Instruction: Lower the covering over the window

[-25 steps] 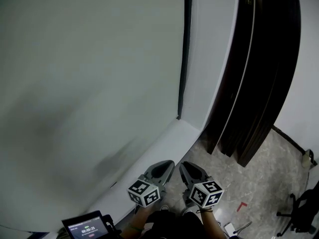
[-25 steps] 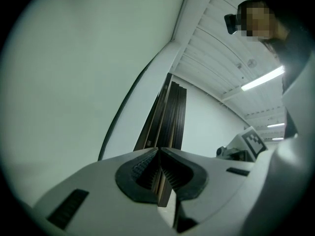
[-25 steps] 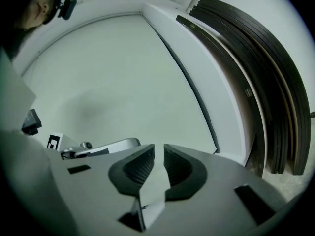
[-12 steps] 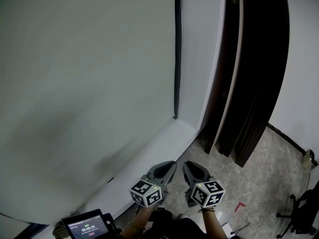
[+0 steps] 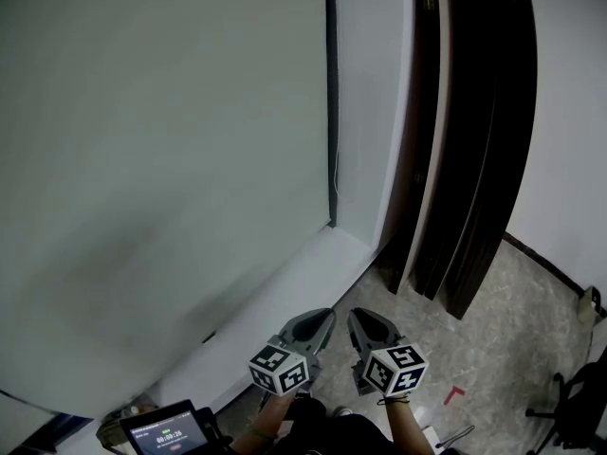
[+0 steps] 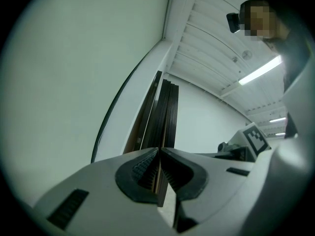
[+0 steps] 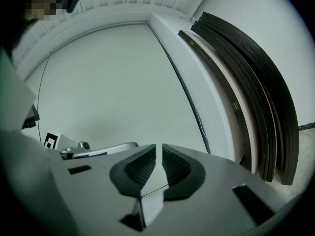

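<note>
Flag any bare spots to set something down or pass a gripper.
Free: the white sill under the covering; the floor between the dark panels and the chair, bar a red mark. Crowded: bottom centre, where left gripper, right gripper and the screen bunch.

- Likely an office: a wheeled chair base [image 5: 569, 401] stands on the speckled stone floor [image 5: 503, 320]
- Slatted white ceiling [image 6: 211, 38] with a strip light [image 6: 260, 70]
- Dark boards [image 5: 474, 159] lean against a plain wall
</note>
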Demonstrator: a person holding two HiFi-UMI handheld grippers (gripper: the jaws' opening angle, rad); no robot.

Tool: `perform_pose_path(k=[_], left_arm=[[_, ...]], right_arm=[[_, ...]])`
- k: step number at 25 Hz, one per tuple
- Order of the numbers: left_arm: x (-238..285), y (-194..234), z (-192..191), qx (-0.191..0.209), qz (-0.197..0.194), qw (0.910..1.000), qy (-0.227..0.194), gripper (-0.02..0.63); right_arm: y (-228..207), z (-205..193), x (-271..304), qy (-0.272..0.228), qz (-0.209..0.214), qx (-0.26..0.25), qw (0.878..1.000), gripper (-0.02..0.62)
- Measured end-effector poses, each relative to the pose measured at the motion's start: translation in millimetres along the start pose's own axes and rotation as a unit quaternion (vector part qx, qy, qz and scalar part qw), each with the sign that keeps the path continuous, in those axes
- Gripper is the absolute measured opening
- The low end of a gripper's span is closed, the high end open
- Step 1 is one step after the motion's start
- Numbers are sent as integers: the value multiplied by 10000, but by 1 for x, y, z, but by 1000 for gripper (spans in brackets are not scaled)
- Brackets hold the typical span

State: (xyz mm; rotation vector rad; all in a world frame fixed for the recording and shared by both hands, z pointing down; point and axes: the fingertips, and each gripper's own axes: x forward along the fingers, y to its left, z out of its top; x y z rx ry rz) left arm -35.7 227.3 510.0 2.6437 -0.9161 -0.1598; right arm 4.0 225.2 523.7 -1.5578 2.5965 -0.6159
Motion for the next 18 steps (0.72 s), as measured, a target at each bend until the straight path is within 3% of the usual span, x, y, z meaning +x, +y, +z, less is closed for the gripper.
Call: perform_pose_path(k=[18], left_arm=[[6, -8, -4, 117, 64, 9999, 100, 14]], right_arm=[[-9, 3, -7, -82, 54, 56, 9999, 43]])
